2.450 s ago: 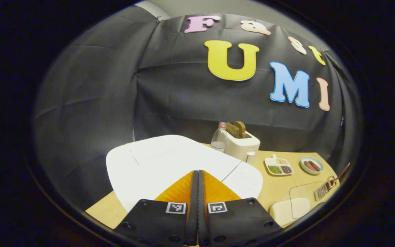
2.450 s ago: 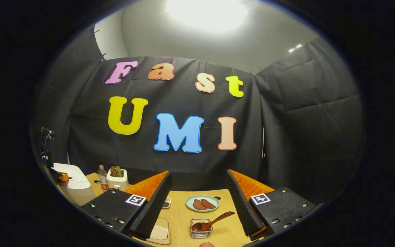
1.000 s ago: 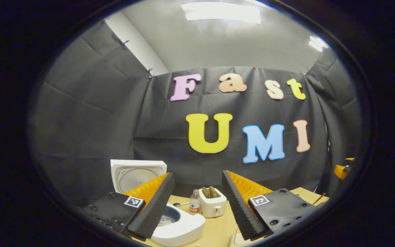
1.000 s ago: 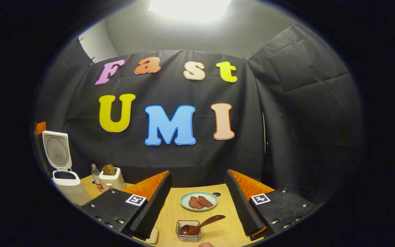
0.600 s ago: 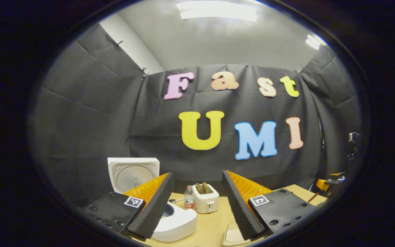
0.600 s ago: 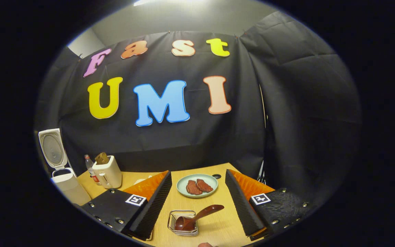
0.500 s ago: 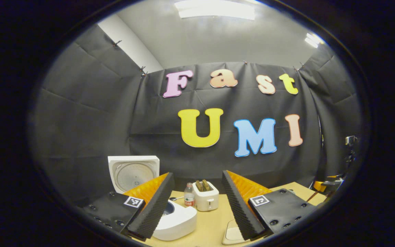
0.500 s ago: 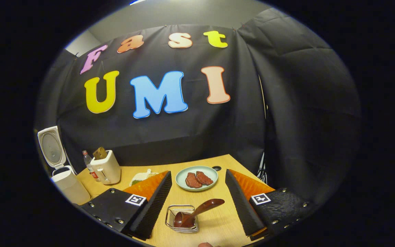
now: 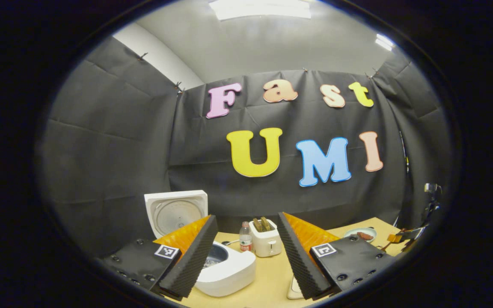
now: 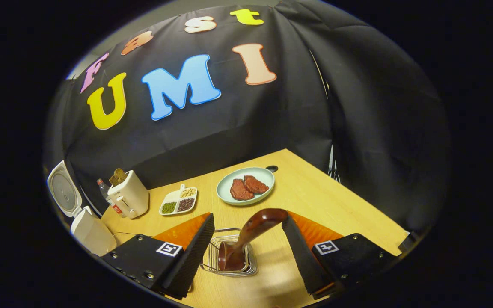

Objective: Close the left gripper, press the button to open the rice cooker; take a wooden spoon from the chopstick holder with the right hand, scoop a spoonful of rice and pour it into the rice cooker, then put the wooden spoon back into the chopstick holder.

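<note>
1. Now your right gripper (image 10: 246,239) is spread wide, its fingers standing either side of the dark brown wooden spoon (image 10: 246,239), touching neither side that I can see; that gap gives you room to line up on the handle before you pinch.
2. The spoon stands bowl-down in the small wire-mesh chopstick holder (image 10: 229,256), its handle leaning up toward your right finger, so the free end is the part offered to you.
3. Your left gripper (image 9: 244,252) is also spread, holding nothing, drawn back above the white rice cooker (image 9: 225,269); I judge it is kept clear so the spoon has an open path.
4. The rice cooker's lid (image 9: 177,211) stands upright behind the pot, so the button step looks done.
5. Behind the chopstick holder sit the pale green plate of brown meat slices (image 10: 246,186) and the white divided dish of grains (image 10: 178,201), presumably where you scoop next; the cream toaster (image 10: 129,199) stands between that dish and the rice cooker.
</note>
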